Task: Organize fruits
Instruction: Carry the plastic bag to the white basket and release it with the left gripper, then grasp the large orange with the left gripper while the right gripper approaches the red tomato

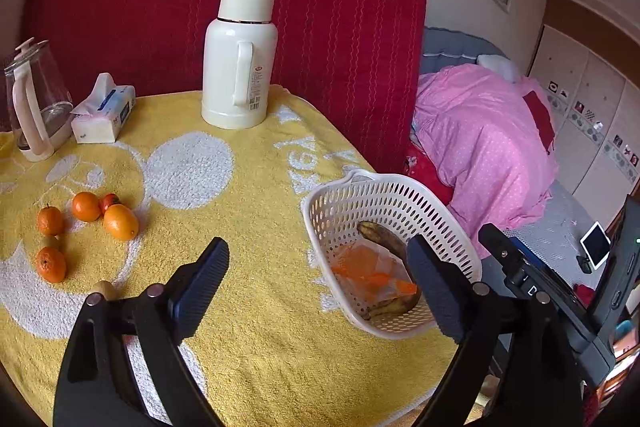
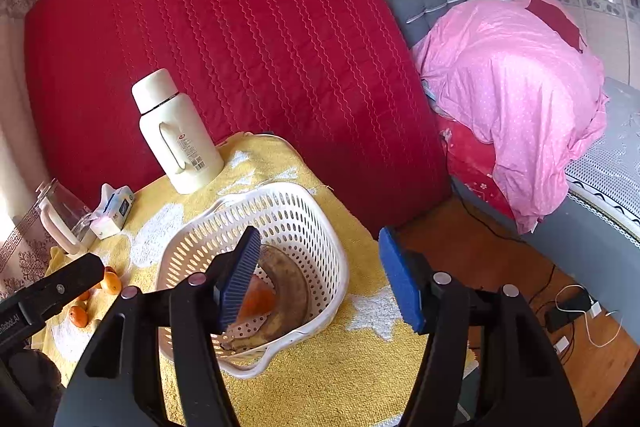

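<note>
Two grippers: left gripper has its jaws wide apart with nothing between them; right gripper also stands parted and empty, its near finger over the basket.
Basket: white, perforated plastic at 3 o'clock in the left wrist view; likely light and slides easily; take the rim.
Basket contents: browned banana and a bagged orange piece; banana is probably soft and bruises.
Loose fruit: oranges clustered at 9 o'clock on the yellow towel; round, firm, apt to roll; pinch across the middle.
Beyond: thermos at 12 o'clock.
</note>
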Motion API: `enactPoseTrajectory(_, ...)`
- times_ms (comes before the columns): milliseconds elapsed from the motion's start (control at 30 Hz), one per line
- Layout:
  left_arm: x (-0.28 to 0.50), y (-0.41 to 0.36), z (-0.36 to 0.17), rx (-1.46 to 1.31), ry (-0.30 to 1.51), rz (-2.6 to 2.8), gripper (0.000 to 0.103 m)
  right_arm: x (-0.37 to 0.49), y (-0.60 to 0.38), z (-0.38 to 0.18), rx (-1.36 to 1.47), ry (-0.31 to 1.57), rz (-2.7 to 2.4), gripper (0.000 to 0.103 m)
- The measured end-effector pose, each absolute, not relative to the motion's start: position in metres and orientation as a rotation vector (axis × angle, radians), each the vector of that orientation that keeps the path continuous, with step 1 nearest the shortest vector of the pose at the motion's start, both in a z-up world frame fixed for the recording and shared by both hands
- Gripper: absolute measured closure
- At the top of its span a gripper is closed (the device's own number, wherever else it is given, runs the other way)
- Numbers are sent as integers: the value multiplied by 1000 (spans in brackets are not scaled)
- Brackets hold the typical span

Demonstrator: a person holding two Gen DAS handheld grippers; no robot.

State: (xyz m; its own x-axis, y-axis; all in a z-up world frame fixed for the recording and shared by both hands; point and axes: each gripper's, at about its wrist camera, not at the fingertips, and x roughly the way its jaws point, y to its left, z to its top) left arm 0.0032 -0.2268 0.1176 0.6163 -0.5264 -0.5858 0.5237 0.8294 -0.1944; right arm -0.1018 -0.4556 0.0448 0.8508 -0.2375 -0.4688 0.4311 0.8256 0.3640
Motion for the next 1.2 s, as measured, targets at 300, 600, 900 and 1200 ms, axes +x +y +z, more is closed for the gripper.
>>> enactPoseTrajectory(300,-2,-188,125,1,609,-515,10,-105,-439,53,455,405,-323,39)
enactPoseTrajectory(600,1,-119,126,-44,567,-377,10,-106,-403,63,405,389,-240,32)
enactPoseTrajectory(900,5,-46,127,-102,524,-226,10,-102,-354,64,307,405,-151,32)
enactPoseTrajectory(1200,23,2,119,-166,539,-135,10,-91,-309,55,269,457,-71,25)
